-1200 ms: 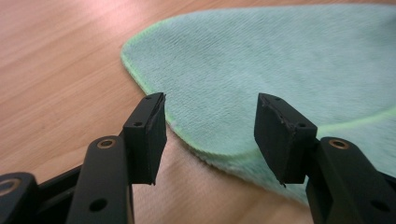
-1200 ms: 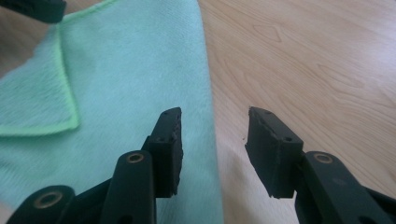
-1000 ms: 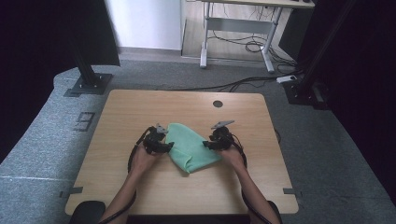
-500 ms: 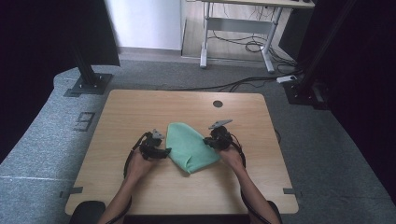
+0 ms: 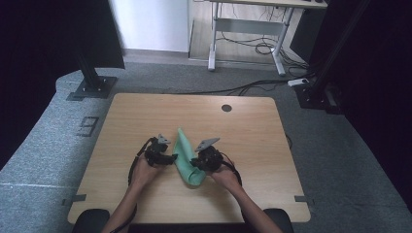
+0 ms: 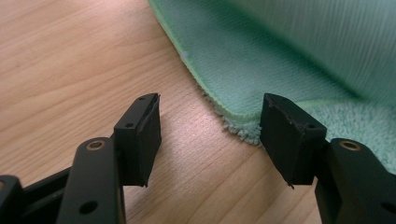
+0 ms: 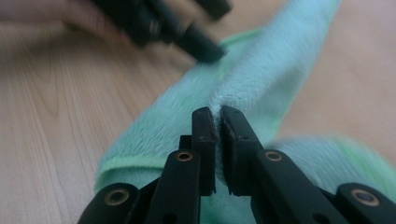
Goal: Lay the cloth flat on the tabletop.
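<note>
A green cloth (image 5: 186,160) lies bunched in a narrow strip on the wooden table (image 5: 121,121), between my two grippers. My right gripper (image 5: 198,162) is shut on a fold of the cloth (image 7: 261,88), with the fabric pinched between its jaws (image 7: 218,116). The left gripper (image 5: 170,158) sits just left of the cloth, open. Its jaws straddle bare wood and the frayed edge of the cloth (image 6: 243,93), and its right pad (image 6: 285,130) overlaps that edge without gripping it. The left gripper (image 7: 187,28) shows blurred in the right gripper view, beyond the cloth.
The table has a round cable hole (image 5: 226,108) near its far edge. Grey carpet (image 5: 43,145) surrounds the table, with black stands (image 5: 92,77) at the far left and right and a white desk frame (image 5: 243,34) with cables behind.
The cloth went from a broad flat patch to a narrow bunched strip. The right gripper moved left with its fold. The left gripper shifted right, close to the cloth's edge.
</note>
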`<state>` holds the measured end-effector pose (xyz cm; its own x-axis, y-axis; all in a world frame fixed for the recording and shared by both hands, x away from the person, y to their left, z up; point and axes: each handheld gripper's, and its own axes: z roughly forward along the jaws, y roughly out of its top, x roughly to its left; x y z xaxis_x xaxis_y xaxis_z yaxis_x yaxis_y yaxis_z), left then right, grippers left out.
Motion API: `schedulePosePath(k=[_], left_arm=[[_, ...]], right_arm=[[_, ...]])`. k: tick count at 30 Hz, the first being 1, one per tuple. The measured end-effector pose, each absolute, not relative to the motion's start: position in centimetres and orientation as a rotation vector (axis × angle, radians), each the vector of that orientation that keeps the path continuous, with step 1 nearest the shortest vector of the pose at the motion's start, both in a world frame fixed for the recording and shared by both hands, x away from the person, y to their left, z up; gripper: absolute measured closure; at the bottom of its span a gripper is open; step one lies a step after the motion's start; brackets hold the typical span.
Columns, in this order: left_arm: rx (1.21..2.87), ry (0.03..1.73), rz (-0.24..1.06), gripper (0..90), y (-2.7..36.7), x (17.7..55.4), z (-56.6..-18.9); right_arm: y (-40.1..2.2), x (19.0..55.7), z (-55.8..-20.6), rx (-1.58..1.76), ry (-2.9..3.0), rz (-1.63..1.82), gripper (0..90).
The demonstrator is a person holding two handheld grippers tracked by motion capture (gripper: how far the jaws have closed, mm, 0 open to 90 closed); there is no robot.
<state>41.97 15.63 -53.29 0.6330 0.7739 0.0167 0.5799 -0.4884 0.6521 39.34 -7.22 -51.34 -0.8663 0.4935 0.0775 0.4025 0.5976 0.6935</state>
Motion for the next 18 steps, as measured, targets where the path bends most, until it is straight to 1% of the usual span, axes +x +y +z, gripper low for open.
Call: schedulePosePath(k=[3,13,16,18], left_arm=[[2.211,1.050,0.424,38.4,15.7,41.9,-52.5],[2.101,0.973,0.436,37.1,15.0,41.0,-49.8],[2.115,0.960,0.422,37.0,14.5,41.0,-49.7],[2.156,0.975,0.422,36.6,14.0,41.4,-50.4]], right_arm=[[-7.1,39.2,-52.1,0.778,2.712,1.146,80.4],[-7.1,39.0,-52.6,0.809,2.715,1.163,74.6],[-7.1,38.9,-52.6,0.811,2.712,1.172,73.0],[-7.1,38.8,-52.6,0.813,2.713,1.174,70.1]])
